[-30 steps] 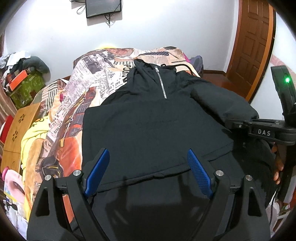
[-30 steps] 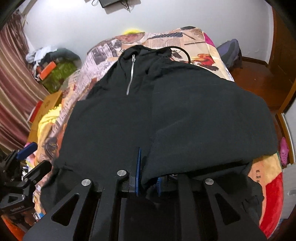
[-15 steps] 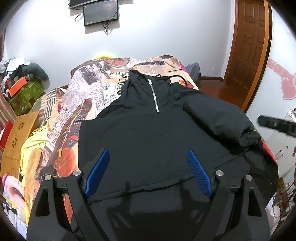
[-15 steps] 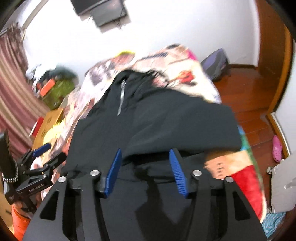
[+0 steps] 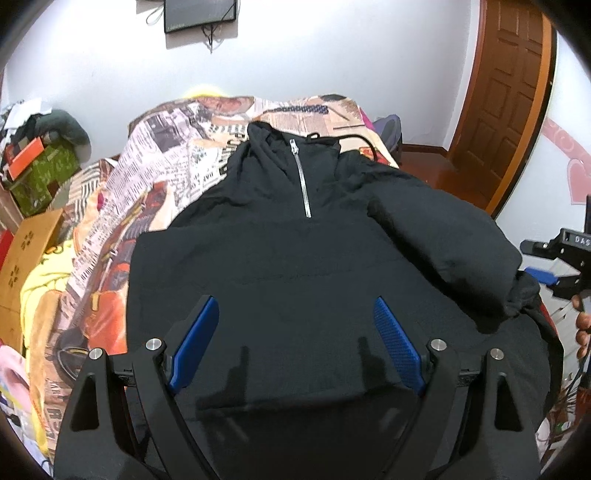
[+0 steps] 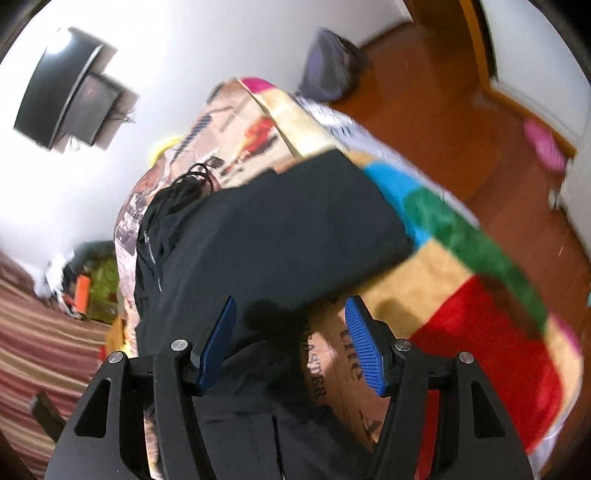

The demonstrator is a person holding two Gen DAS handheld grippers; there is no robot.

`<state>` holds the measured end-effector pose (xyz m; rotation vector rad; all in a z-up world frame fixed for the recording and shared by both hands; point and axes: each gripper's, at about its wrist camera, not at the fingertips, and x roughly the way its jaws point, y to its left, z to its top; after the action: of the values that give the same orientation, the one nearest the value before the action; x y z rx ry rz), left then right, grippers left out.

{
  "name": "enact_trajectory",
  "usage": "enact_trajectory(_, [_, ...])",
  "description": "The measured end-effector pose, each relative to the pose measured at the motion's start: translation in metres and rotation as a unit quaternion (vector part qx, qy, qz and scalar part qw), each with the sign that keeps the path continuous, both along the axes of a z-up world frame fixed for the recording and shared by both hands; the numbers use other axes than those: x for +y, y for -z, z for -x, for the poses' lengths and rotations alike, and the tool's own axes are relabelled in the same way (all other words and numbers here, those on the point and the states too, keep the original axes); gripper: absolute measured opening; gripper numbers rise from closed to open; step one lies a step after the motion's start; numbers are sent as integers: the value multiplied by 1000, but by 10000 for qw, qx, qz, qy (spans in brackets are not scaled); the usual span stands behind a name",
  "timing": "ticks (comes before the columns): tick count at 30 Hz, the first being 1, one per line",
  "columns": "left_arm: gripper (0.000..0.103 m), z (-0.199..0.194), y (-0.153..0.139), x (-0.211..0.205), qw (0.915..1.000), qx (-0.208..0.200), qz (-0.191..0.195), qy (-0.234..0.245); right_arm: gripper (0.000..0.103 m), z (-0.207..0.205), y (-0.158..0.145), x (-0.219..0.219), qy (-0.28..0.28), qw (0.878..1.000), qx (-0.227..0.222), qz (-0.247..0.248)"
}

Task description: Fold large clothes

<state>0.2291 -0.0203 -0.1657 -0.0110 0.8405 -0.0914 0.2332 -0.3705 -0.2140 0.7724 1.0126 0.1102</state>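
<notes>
A black half-zip hooded pullover (image 5: 295, 266) lies front-up on a bed, its hood at the far end. Its right sleeve (image 5: 454, 243) is folded in across the body. It shows blurred in the right wrist view (image 6: 266, 236), with the folded sleeve lying on top. My left gripper (image 5: 295, 332) is open and empty, hovering over the pullover's lower front. My right gripper (image 6: 291, 332) is open and empty, tilted, above the pullover's right edge near the hem. It also shows at the right edge of the left wrist view (image 5: 561, 258).
The bed carries a newspaper-print blanket (image 5: 162, 166) and a colour-block blanket (image 6: 461, 266). Boxes and clutter (image 5: 33, 173) stand left of the bed. A wooden door (image 5: 509, 92) and wood floor (image 6: 443, 99) are to the right. A screen (image 5: 199, 14) hangs on the wall.
My right gripper has opened and let go of the sleeve, then pulled back to the right and tilted. The sleeve now rests folded over the body. My left gripper stayed open.
</notes>
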Motion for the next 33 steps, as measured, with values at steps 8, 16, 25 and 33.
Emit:
enact_trajectory(8, [86,-12,12,5,9998,151,124,-97,57,-29,13,12,48,9999,-48,-91])
enact_trajectory(16, [86,0,5,23,9997,-13,46,-231,15,-28,-26,25,-78,9962,-728,475])
enact_trajectory(25, [86,24,-22,63,9972,-471,127,-559,12,-17,-116,112,-1028,9695,-1948,1077])
enact_trajectory(33, [85,59,-37,108,9939,-708,132,-835,11,-16,-110,229,-2427,9411,-1947,1322])
